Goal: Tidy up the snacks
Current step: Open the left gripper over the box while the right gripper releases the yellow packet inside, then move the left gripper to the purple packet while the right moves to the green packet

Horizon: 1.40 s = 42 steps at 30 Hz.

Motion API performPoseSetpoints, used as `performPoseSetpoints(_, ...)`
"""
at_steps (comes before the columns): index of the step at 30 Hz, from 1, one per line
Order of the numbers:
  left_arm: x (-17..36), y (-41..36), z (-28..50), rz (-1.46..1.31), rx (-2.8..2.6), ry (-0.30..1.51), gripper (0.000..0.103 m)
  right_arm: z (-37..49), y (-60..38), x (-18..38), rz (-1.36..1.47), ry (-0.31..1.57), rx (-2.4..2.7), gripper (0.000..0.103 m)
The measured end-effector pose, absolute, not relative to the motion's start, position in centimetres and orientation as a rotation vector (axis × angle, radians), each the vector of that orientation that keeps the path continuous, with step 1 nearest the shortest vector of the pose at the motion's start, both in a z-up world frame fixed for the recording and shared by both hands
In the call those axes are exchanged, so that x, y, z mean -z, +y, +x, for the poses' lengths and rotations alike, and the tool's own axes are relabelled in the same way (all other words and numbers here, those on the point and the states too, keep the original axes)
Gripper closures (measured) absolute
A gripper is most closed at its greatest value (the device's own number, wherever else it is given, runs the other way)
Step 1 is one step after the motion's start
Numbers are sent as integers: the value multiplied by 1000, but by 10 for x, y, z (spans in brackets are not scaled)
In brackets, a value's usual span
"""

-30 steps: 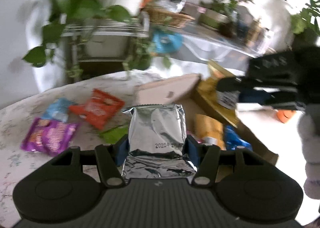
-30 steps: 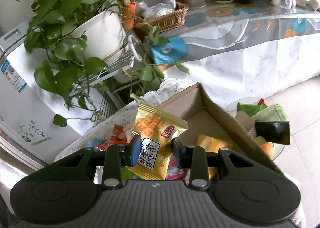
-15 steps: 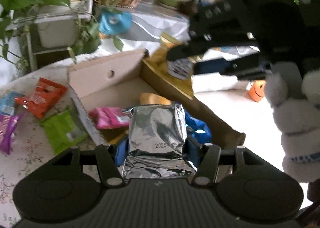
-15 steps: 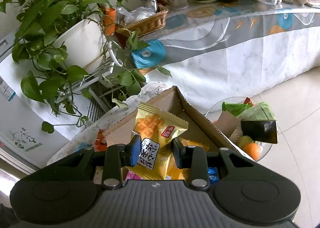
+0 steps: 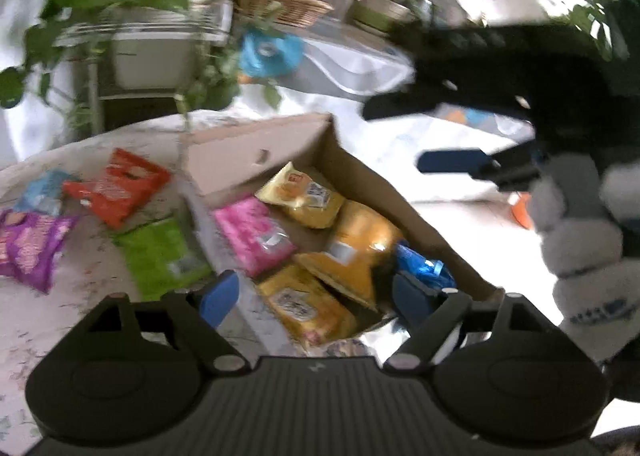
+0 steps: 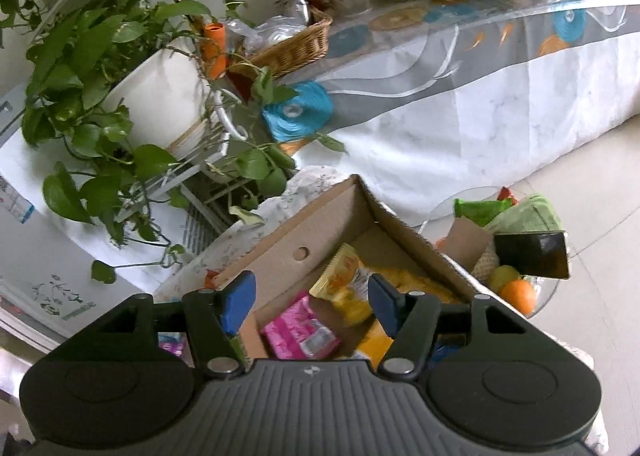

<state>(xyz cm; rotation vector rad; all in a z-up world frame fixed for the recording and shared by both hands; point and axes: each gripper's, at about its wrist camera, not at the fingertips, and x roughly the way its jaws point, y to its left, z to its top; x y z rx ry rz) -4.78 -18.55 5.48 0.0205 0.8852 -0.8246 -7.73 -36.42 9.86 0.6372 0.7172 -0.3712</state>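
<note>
My left gripper (image 5: 316,298) hangs over the near end of the cardboard box (image 5: 256,148), its jaws opening with nothing pressed between them. Only a sliver of the silver foil packet (image 5: 376,340) shows below it. Inside the box lie yellow packets (image 5: 302,200), a pink one (image 5: 256,238) and a blue one (image 5: 424,268). My right gripper (image 6: 312,300) is above the same box (image 6: 320,216), jaws opening; the yellow waffle packet (image 6: 344,288), blurred, is free of the pads and down in the box beside the pink packet (image 6: 304,330). The right gripper (image 5: 420,136) also shows in the left wrist view, held by a gloved hand (image 5: 580,236).
Red (image 5: 116,186), green (image 5: 160,256), purple (image 5: 28,248) and light blue (image 5: 44,192) packets lie on the table left of the box. A potted plant (image 6: 156,96) on a rack, a wicker basket (image 6: 296,44) and a clothed table stand behind. A glass fruit bowl (image 6: 512,288) sits at the right.
Both grippers have opened. The silver packet has left the left jaws and the yellow waffle packet has dropped from the right jaws into the box. The left gripper has shifted over the box.
</note>
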Motion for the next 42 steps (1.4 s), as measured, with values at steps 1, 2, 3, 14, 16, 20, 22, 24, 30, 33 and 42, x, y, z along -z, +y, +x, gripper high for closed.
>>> performPoseSetpoints(1, -57, -180, -43, 11, 808, 883, 19, -77, -364, -99, 636, 715, 362, 34)
performPoseSetpoints(2, -60, -173, -39, 2, 792, 881, 18, -76, -362, -100, 632, 713, 351, 32)
performPoseSetpoints(3, -63, -166, -34, -8, 774, 880, 18, -75, -360, -100, 627, 712, 342, 31)
performPoseSetpoints(14, -76, -89, 15, -95, 545, 886, 16, -60, -326, -100, 539, 734, 233, 25)
performPoseSetpoints(16, -76, -74, 22, -105, 510, 891, 15, -55, -317, -99, 516, 742, 208, 25)
performPoseSetpoints(20, -72, -53, 37, -89, 445, 883, 15, -46, -298, -94, 469, 764, 157, 24)
performPoseSetpoints(22, -70, -43, 45, -88, 407, 876, 15, -41, -286, -90, 440, 776, 136, 24)
performPoseSetpoints(24, -68, -34, 51, -90, 378, 863, 15, -36, -275, -86, 413, 787, 125, 24)
performPoseSetpoints(30, -60, -15, 68, -84, 288, 851, 15, -21, -234, -66, 289, 820, 138, 22)
performPoseSetpoints(33, -52, -9, 74, -84, 260, 869, 15, -17, -219, -56, 259, 825, 149, 20)
performPoseSetpoints(42, -40, 4, 86, -72, 223, 896, 15, 1, -178, -22, 163, 849, 277, 17)
